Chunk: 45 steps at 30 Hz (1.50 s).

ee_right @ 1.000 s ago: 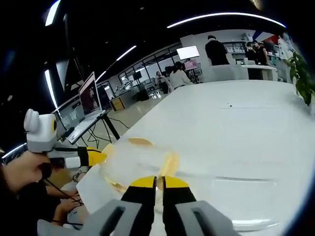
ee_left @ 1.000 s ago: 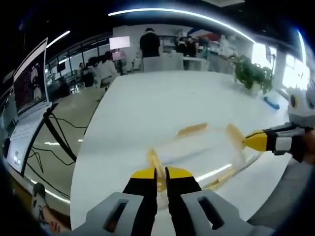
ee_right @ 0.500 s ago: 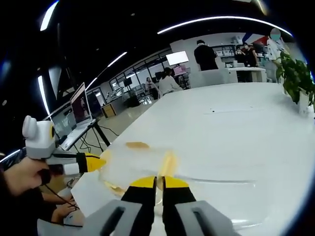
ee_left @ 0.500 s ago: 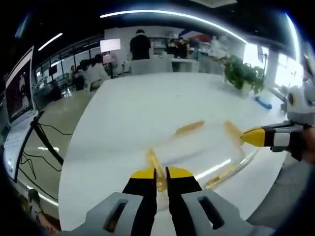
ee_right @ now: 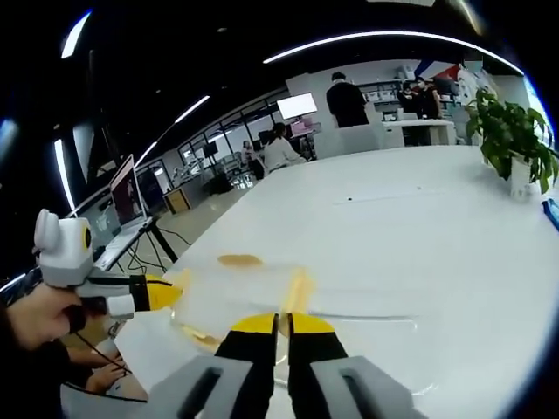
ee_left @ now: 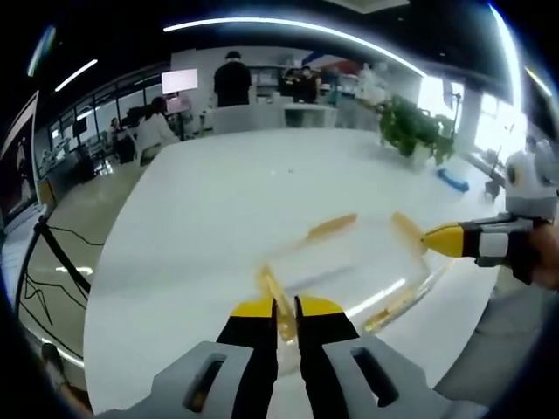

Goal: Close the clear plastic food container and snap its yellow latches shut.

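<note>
The clear plastic container (ee_left: 349, 271) lies near the table (ee_left: 244, 183) edge closest to the person, its walls almost see-through so that mainly its yellow latches (ee_left: 325, 230) stand out, one at each end and along the sides. The left gripper (ee_left: 285, 307) has its jaws pressed together on the latch at one end, and the right gripper (ee_right: 281, 324) has its jaws closed on the latch (ee_right: 297, 290) at the opposite end. Beyond the container the white table stretches wide and bare toward its far edge, with a potted plant (ee_left: 415, 131) and a small blue object (ee_left: 454, 179) near the far right corner.
</note>
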Motion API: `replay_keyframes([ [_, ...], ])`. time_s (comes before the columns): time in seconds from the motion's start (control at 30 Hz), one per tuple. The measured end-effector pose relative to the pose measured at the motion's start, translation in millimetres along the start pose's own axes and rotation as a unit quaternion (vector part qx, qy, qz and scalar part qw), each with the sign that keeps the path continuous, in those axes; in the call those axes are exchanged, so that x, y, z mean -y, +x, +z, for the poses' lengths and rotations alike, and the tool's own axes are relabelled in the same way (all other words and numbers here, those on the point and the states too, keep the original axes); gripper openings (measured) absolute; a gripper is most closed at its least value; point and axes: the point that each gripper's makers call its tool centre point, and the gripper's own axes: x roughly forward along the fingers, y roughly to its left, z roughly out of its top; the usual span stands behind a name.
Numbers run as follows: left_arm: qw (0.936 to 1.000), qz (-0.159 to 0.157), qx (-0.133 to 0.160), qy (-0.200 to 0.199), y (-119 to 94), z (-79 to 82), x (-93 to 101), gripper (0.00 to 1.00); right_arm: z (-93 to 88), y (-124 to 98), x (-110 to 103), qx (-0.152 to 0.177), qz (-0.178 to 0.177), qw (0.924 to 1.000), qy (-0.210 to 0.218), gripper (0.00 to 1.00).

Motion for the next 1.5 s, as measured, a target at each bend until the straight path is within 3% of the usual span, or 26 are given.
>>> replay_keyframes([
  [0.83, 0.9975, -0.066, -0.003, 0.023, 23, 10.3, 68.5, 0.05, -0.6, -37, 59, 0.022, -0.061, 0.9974, 0.033, 0.00],
  [1.5, 0.9952, -0.094, -0.007, 0.025, 35, 8.0, 98.7, 0.06, -1.6, -52, 87, 0.020, -0.088, 0.9956, 0.025, 0.00],
])
